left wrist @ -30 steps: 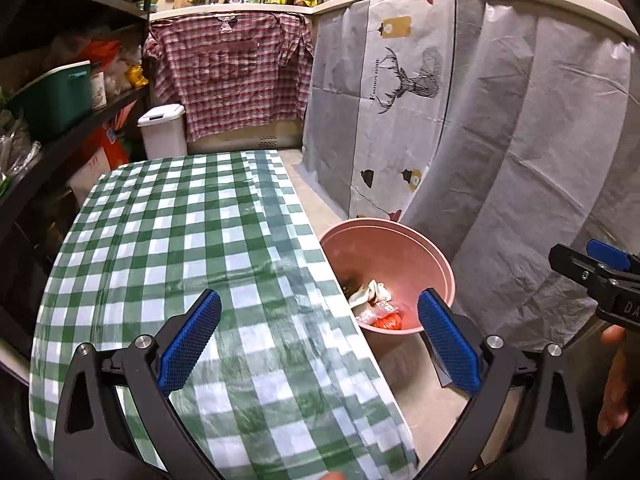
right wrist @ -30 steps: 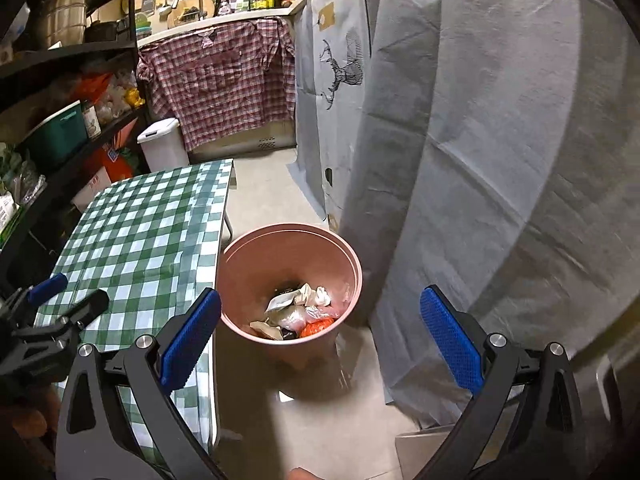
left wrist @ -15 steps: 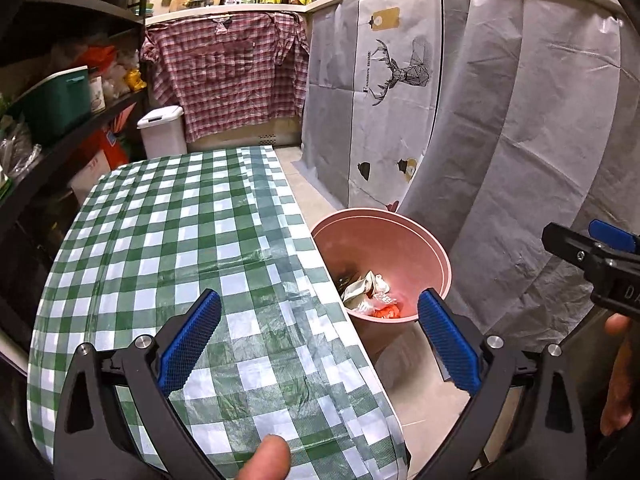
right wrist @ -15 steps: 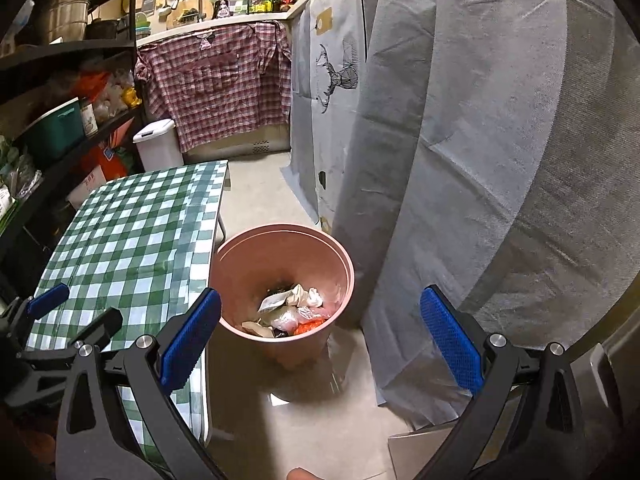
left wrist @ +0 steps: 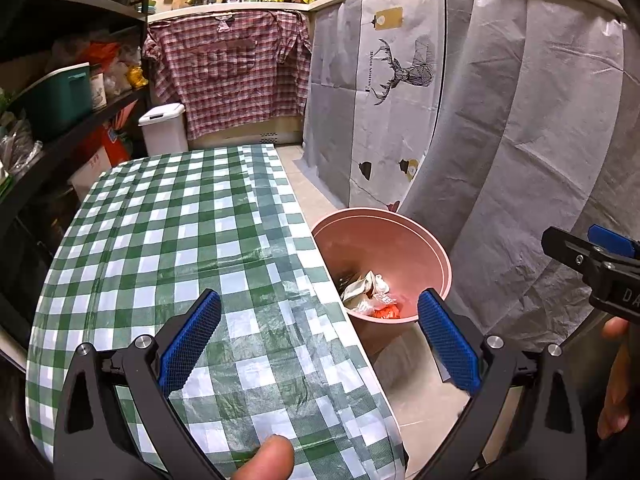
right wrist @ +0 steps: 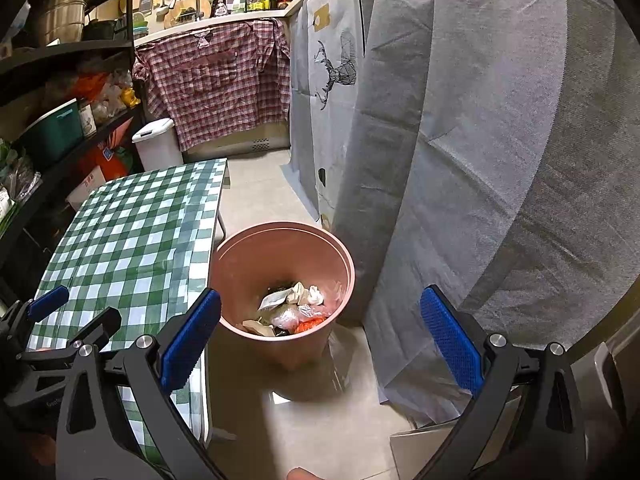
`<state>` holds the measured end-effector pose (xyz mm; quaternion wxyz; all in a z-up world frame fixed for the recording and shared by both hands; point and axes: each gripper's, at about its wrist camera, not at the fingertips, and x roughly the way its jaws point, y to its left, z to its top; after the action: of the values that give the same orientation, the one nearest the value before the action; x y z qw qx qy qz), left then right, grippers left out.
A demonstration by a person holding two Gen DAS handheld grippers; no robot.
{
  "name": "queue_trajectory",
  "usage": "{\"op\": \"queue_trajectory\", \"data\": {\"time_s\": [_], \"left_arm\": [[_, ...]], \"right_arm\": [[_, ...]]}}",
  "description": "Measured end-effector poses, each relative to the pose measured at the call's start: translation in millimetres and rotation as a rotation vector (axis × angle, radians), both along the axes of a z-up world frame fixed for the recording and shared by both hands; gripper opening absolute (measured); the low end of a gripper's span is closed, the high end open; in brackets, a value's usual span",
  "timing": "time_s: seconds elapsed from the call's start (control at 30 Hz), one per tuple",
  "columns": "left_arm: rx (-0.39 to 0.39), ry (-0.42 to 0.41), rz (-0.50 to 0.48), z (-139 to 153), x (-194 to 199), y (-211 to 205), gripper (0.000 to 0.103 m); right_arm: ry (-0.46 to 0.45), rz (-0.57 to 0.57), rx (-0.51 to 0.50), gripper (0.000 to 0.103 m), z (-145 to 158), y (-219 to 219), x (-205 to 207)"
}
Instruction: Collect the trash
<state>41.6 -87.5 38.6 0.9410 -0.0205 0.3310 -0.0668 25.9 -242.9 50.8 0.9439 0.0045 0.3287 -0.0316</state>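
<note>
Both claws, left [left wrist: 318,332] and right [right wrist: 320,330], gape empty; right could clip the bin [right wrist: 280,236] rim at 12 o'clock, tipping trash [right wrist: 294,308] out.

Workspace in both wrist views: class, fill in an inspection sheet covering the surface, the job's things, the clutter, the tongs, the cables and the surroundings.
Surface: table with green checked tablecloth; no loose items seen on it.
Job's things: pink trash bin on the floor beside the table's edge, holding crumpled wrappers.
Clutter: nothing seen on the table; a cardboard piece lies on the floor.
Tongs: left tongs open, over the table's edge; right tongs open, above the bin; both hold nothing.
Cables: nothing seen.
Surroundings: grey deer-print curtain, red plaid shirt, white lidded bin, dark storage shelves.
</note>
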Motion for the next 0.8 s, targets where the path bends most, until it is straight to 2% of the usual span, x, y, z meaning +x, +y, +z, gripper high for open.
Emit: {"op": "queue_trajectory", "data": {"time_s": [0.8], "left_arm": [[0.012,-0.015,-0.027,1.1,-5.9,-8.2,0.096]], "right_arm": [[0.001,-0.005,0.007,0.098,-0.1,0.2,-1.4]]}}
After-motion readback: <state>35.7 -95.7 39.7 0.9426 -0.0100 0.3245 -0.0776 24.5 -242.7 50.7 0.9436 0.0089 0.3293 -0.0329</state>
